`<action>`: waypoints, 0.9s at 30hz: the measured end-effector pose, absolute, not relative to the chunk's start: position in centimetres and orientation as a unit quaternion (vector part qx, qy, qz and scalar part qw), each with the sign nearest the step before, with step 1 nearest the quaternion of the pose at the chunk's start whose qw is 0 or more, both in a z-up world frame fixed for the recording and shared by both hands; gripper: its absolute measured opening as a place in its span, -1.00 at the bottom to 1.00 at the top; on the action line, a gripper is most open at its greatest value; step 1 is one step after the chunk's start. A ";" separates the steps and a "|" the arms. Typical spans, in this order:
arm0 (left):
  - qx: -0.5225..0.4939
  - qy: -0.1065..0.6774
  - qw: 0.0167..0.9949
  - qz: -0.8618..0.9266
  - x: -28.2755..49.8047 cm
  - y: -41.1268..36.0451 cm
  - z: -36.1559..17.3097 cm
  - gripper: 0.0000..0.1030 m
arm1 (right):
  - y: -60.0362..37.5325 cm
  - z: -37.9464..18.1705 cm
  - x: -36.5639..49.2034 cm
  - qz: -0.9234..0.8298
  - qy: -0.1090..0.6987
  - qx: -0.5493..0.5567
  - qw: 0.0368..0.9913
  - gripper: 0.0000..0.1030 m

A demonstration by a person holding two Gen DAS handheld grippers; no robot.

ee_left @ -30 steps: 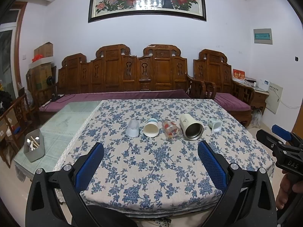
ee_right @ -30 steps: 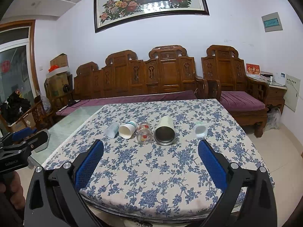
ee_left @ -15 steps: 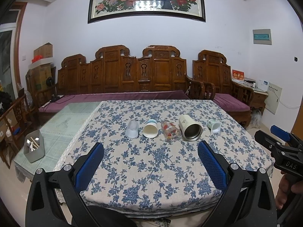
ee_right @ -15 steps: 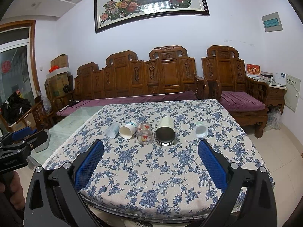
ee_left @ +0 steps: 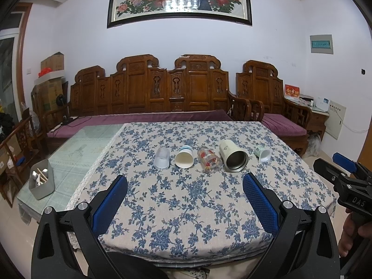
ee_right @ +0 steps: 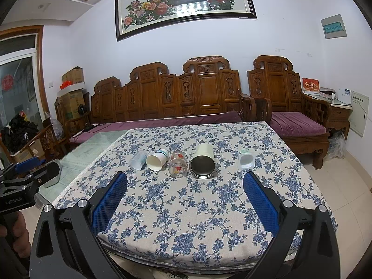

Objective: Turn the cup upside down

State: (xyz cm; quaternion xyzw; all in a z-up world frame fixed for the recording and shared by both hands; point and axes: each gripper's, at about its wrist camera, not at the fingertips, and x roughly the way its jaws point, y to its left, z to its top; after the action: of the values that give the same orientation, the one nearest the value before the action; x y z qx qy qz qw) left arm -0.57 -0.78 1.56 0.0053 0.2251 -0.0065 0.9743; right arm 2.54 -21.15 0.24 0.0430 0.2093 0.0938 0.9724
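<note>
Left wrist view: left gripper (ee_left: 184, 188) jaws spread wide, holding nothing, above the near flowered tablecloth (ee_left: 186, 209). Ahead of the jaws five cups lie on their sides in a row: clear plastic cup (ee_left: 162, 157), paper cup (ee_left: 184, 157), flowered glass (ee_left: 209, 162), steel tumbler (ee_left: 233, 155), small white cup (ee_left: 263, 154). Right gripper (ee_right: 185, 187) likewise spread, empty, facing the tumbler (ee_right: 203, 161)

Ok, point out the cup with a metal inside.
The big cream tumbler, fourth from the left in the row; its open mouth shows a dark steel lining, while the others are plastic, paper or glass.
</note>
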 end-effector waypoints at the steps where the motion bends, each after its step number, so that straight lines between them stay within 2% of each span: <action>1: 0.005 0.225 0.974 -0.007 -0.6 -0.8 1.6 0.85 | -21.1 0.2 2.5 0.094 0.209 0.043 0.972 0.95; 16: 0.008 0.227 0.974 -0.006 -0.4 -0.9 1.0 0.85 | -21.1 0.2 2.5 0.094 0.209 0.044 0.972 0.95; 27: 0.006 0.263 0.965 -0.007 1.7 0.0 -1.3 0.85 | -21.5 -0.3 3.1 0.092 0.220 0.049 0.970 0.95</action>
State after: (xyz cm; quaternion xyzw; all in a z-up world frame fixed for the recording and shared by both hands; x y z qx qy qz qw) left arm 1.66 -0.03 -1.31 0.0059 0.2633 -0.0072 0.9647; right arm 3.11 -21.52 -0.32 0.0488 0.2199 0.0916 0.9700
